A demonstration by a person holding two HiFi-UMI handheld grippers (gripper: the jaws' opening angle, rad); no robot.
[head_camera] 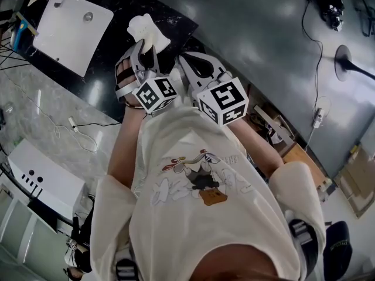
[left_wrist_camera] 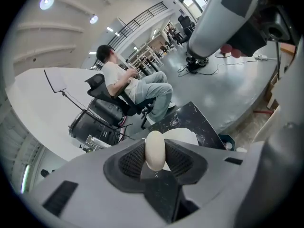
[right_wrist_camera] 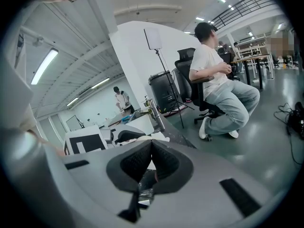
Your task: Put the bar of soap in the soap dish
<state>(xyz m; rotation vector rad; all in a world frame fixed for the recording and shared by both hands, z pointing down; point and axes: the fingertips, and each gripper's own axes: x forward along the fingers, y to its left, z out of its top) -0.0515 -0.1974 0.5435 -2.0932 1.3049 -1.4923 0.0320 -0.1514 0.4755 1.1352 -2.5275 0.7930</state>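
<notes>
My left gripper (head_camera: pixel 150 51) is shut on a cream oval bar of soap (head_camera: pixel 154 40), which stands on edge between its dark ribbed pads (left_wrist_camera: pixel 129 161) in the left gripper view, soap (left_wrist_camera: pixel 155 149). Just beyond the soap a white soap dish (head_camera: pixel 140 24) lies on the black countertop (head_camera: pixel 111 45); it shows behind the soap (left_wrist_camera: pixel 184 136) in the left gripper view too. My right gripper (head_camera: pixel 192 64) hangs right beside the left one, a little nearer to me. Its jaws (right_wrist_camera: pixel 151 146) meet at the tips with nothing between them.
A white sink basin (head_camera: pixel 71 21) with a round drain is set into the countertop at the far left. A white box (head_camera: pixel 41 177) and cables lie on the floor at left, cardboard boxes (head_camera: pixel 302 157) at right. A person sits on an office chair (left_wrist_camera: pixel 130 91) beyond the counter.
</notes>
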